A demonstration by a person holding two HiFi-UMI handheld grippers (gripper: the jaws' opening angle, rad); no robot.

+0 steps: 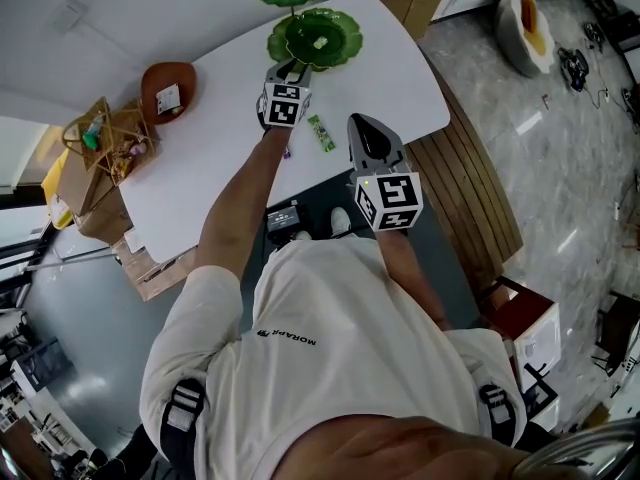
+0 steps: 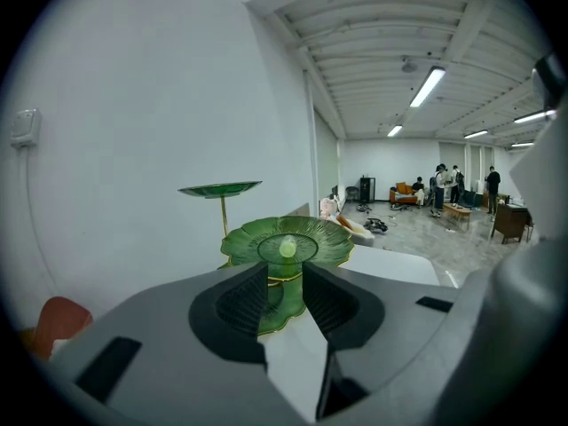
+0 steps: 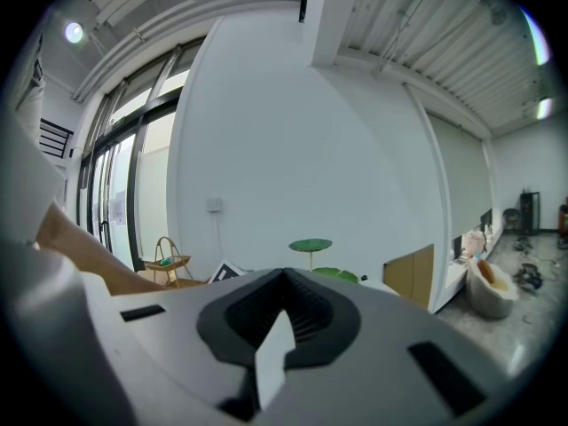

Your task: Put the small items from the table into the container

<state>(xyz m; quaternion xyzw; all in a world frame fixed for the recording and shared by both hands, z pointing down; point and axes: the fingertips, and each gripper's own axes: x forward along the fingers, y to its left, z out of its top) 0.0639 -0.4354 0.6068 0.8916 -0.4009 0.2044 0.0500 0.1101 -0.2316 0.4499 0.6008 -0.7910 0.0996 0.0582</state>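
White table [image 1: 400, 78] carries the green tiered dish [image 1: 345, 48], our container. We hold the left gripper [image 2: 284, 293] just before its broad tier, jaws apart with nothing between them. A pale small item [image 2: 287, 248] lies at that tier's centre, so we read this as a release. Right gripper [image 3: 286, 304] waits further back, jaws apparently together, empty. One green wrapped packet [image 1: 321, 133] lies on the table between the grippers, not yet collected.

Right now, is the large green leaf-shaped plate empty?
No, a small pale green item lies at the centre of the large green leaf-shaped plate.
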